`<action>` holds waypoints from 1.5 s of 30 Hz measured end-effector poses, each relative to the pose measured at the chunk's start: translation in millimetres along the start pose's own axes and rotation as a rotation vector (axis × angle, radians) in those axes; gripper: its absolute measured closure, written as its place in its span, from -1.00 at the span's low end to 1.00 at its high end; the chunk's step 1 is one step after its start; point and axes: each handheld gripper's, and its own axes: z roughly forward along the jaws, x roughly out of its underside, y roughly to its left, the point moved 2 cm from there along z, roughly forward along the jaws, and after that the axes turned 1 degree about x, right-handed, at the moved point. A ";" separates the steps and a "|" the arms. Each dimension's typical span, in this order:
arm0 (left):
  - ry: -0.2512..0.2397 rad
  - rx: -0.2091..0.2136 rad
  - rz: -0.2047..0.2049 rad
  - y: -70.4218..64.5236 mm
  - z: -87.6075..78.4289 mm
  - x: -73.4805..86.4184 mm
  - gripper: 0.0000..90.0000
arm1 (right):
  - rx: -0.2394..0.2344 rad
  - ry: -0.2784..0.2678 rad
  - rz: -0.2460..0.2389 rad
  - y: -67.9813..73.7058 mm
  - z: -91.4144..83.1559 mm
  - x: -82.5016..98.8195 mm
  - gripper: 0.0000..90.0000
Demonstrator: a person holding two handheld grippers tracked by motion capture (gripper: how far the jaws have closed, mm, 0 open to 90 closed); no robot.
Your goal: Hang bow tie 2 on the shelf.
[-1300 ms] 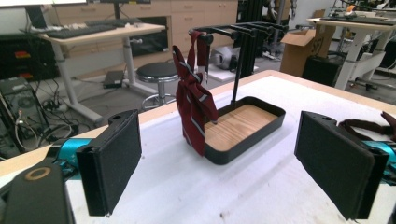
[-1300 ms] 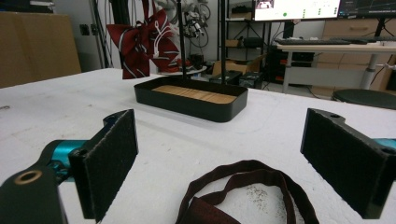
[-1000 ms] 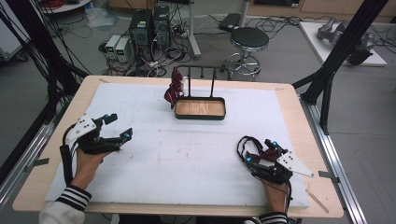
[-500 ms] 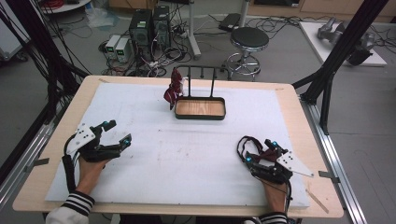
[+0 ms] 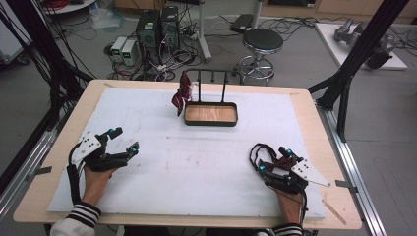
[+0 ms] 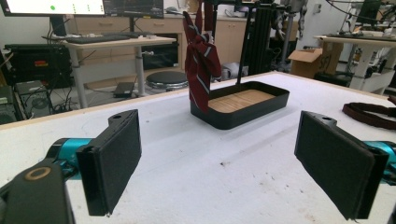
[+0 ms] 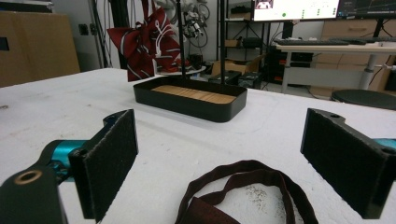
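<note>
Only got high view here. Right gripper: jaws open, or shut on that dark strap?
Observer: Open. In the right gripper view the right gripper has jaws wide apart, and the strap loop lies on the table between them, ungripped.
Operator: Left one?
Observer: Left gripper is open too, nothing between its pads.
Operator: What's hanging on the rack?
Observer: A maroon bow tie with pale stripes, draped beside the black tray.

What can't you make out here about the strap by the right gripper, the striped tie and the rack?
- Dark strap: its near end is cut off by the bottom edge of the right gripper view; in the high view the right gripper covers part of it.
- Striped tie: what holds it is cut off by the left gripper view's top edge, too small in the high view.
- Rack top: out of frame in both gripper views.
</note>
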 end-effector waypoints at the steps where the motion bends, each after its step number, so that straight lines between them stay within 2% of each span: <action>1: -0.005 -0.004 -0.002 -0.2 0.1 0.9 -0.66 | 0.001 0.000 -0.001 -0.1 0.0 0.0 -0.77; 12: -0.019 -0.005 0.001 -2.5 1.0 5.0 -0.66 | 0.028 0.008 -0.008 0.5 1.2 -0.6 -0.77; 17: -0.024 -0.008 -0.007 -1.9 1.9 8.0 -0.66 | 0.018 0.019 0.030 -1.2 0.2 -2.0 -0.77; 18: -0.027 -0.010 -0.010 -2.0 2.1 9.1 -0.66 | 0.011 0.022 0.040 -1.3 -1.9 -4.5 -0.77; 21: -0.023 -0.007 -0.014 -2.5 2.7 11.9 -0.66 | 0.019 0.021 0.018 -3.3 -5.7 -11.0 -0.77; 26: -0.022 -0.003 -0.009 -3.9 3.1 14.6 -0.66 | 0.022 0.025 0.021 -7.4 -12.3 -20.7 -0.77; 37: -0.006 -0.001 -0.016 -3.7 4.7 23.1 -0.66 | -0.007 0.100 0.002 -16.3 -22.4 -44.0 -0.77; 45: -0.017 -0.003 -0.008 -4.9 4.1 23.4 -0.67 | -0.026 0.180 -0.044 -23.5 -24.5 -55.6 -0.77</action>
